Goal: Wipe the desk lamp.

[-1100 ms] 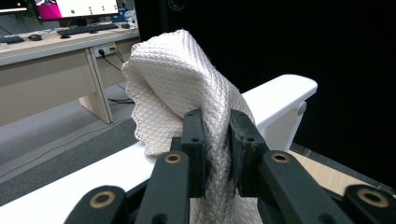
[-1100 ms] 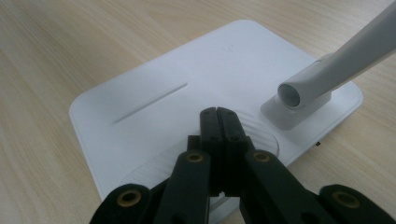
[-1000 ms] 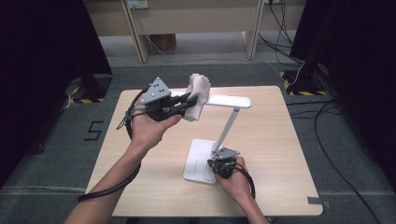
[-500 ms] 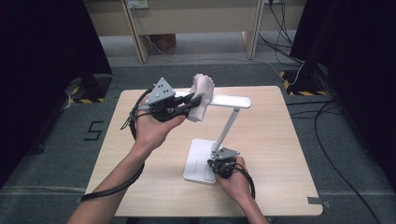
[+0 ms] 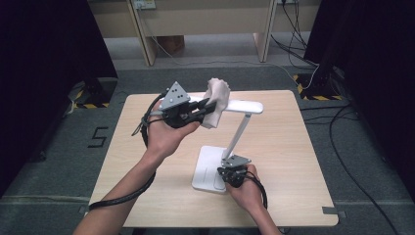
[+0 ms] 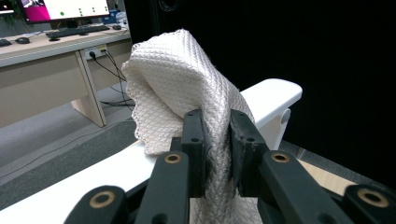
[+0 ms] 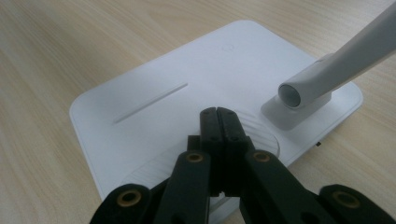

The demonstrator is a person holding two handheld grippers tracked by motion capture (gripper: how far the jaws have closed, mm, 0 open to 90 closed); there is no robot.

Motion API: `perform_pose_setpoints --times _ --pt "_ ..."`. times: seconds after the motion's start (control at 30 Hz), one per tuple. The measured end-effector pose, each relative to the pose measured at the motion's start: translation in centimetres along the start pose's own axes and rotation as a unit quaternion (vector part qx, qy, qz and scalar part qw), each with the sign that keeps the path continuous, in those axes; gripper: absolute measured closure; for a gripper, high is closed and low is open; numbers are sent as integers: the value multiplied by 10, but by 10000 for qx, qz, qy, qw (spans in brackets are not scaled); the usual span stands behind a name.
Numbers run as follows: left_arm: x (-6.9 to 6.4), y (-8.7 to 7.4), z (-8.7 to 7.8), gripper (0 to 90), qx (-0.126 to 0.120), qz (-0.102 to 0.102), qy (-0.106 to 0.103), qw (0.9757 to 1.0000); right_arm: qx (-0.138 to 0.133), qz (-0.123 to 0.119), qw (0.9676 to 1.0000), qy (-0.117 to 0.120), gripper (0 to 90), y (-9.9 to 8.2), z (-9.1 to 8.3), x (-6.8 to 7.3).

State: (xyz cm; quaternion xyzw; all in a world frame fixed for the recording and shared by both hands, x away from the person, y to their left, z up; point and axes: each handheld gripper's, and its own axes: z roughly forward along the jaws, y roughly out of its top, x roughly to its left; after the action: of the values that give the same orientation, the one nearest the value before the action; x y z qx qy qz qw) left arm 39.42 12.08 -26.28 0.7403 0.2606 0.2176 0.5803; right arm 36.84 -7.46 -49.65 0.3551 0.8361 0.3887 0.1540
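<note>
The left tongs are pinching the cloth on the lamp head, running rightward at upper centre, while the right tongs are pressing together on the base.

**Lamp stands mid-table; broad bare wood around it**

The lamp is the one standing obstacle: its base sits near the front centre of the table, its stem leans up and back, and its head runs level above the rear half. A cloth drapes over that head, gripped by the left tongs. The right tongs rest closed on the base. Left, right and front strips of the table lie bare.
</note>
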Motion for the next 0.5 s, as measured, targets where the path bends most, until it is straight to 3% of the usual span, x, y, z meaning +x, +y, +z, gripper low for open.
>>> perform_pose_setpoints --times 0.5 --pt "-10 4 12 779 23 46 -108 9999 3 -9 10000 4 900 0 0 0"
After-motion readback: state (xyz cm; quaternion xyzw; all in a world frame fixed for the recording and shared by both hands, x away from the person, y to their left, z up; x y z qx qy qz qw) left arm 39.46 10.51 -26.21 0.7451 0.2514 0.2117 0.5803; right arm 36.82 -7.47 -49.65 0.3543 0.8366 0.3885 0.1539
